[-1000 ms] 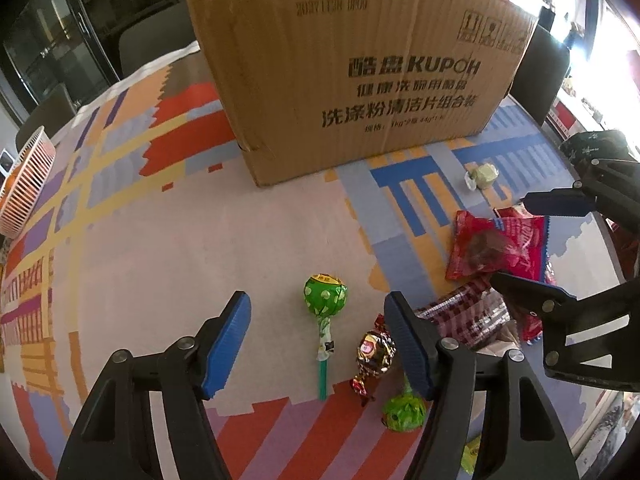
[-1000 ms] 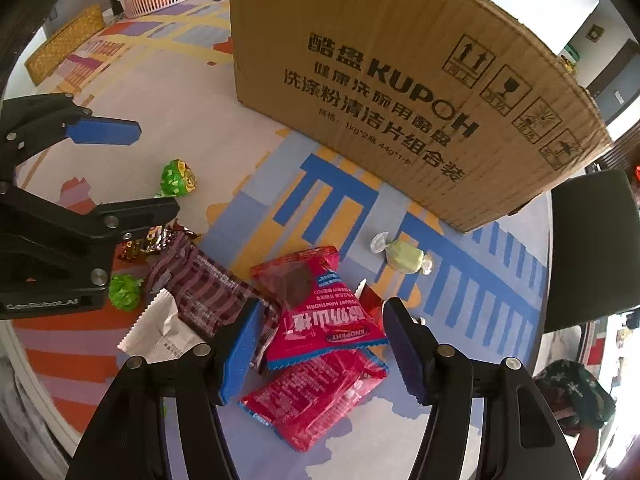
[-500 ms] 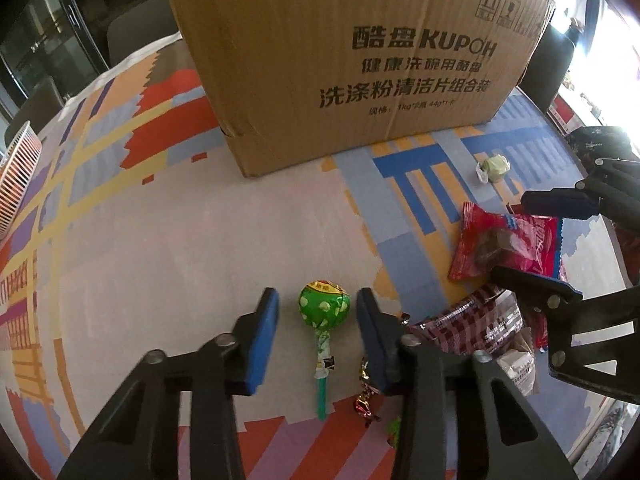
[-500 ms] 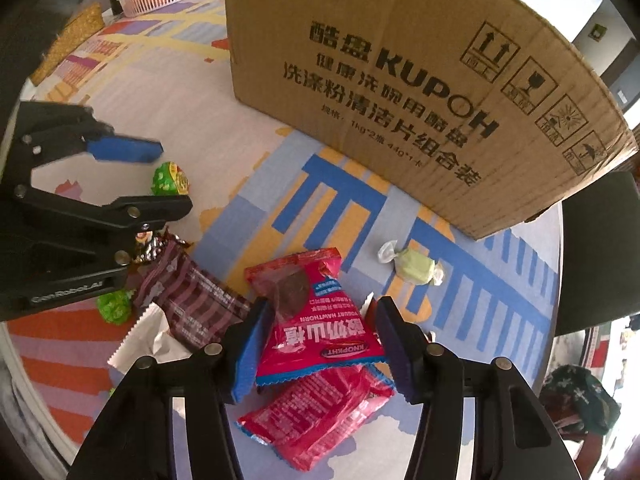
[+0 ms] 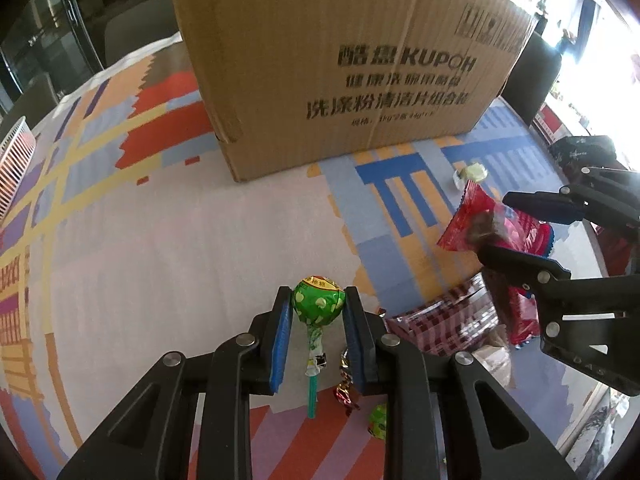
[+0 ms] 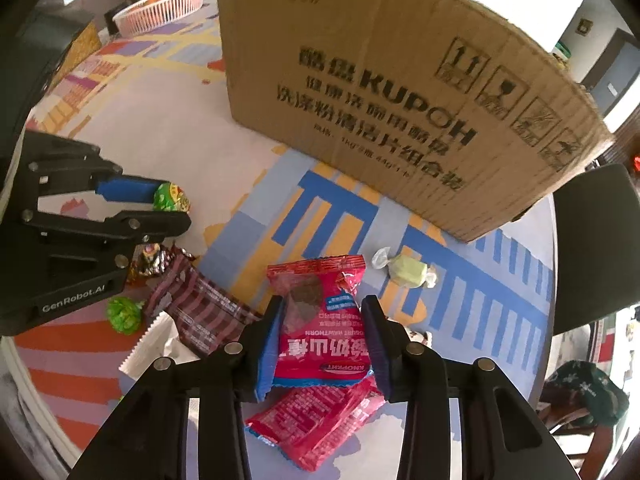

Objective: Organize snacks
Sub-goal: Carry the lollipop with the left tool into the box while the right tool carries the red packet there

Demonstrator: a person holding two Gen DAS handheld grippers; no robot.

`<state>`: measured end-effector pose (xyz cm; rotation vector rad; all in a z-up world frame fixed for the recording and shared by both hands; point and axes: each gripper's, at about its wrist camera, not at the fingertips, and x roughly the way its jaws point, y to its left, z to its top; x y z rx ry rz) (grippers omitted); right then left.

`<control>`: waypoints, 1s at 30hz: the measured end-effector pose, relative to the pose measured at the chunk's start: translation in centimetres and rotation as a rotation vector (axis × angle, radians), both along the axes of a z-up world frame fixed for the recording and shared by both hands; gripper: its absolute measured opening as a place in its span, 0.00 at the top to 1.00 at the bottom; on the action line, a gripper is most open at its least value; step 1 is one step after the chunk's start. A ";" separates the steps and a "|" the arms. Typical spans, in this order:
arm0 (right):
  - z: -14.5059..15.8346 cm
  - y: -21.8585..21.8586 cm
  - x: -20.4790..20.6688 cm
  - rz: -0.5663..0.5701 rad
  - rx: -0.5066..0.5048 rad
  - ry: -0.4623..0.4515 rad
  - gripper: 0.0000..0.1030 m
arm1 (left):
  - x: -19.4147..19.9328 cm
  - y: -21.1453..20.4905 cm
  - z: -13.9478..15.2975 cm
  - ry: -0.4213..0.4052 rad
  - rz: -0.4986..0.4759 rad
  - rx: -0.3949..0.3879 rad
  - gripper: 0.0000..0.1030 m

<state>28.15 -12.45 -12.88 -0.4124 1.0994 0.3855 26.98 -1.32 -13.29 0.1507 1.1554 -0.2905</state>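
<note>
A patterned cloth [image 5: 168, 248] covers the table, with a pale bare middle and blocks of red, yellow, blue and purple toward the edges, and orange and lilac stripes at the near rim. At the back stands a large cardboard box [image 5: 344, 60] printed KUPOH with Chinese text and handling symbols. A white slatted basket [image 6: 160, 10] sits on the far corner of the table, dark chairs [image 6: 592, 240] ring it, dark glass cabinets [image 5: 36, 40] lie behind, and bright daylight comes from a window side. The left gripper [image 5: 318, 304] points steeply down at the pale part of the cloth, its blue pads closed tight on the head of a green lollipop [image 5: 318, 302], whose stick trails back between the fingers. The right gripper [image 6: 322, 316] is closing on a red packet [image 6: 320, 312], which lies between its pads on the blue and yellow pattern; the pads look to touch its edges. Under it lies a second red packet [image 6: 320, 424]. Beside these are a striped maroon packet [image 6: 200, 304], a white wrapper [image 6: 156, 344], a pale green candy [image 6: 406, 272], a foil-wrapped sweet [image 6: 150, 260] and a small green sweet [image 6: 124, 314].
</note>
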 end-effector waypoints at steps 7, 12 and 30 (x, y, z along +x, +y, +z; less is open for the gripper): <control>2.5 -0.7 -0.5 -0.035 0.043 -0.070 0.61 | -0.9 0.2 3.4 -0.086 0.020 -0.013 0.75; 4.9 -1.2 -1.0 -0.058 0.094 -0.120 0.61 | -1.5 -0.2 6.3 -0.152 0.025 -0.033 0.75; 14.2 -2.8 -0.9 -0.150 0.251 -0.341 0.61 | -0.2 -1.1 15.4 -0.337 0.036 -0.114 0.75</control>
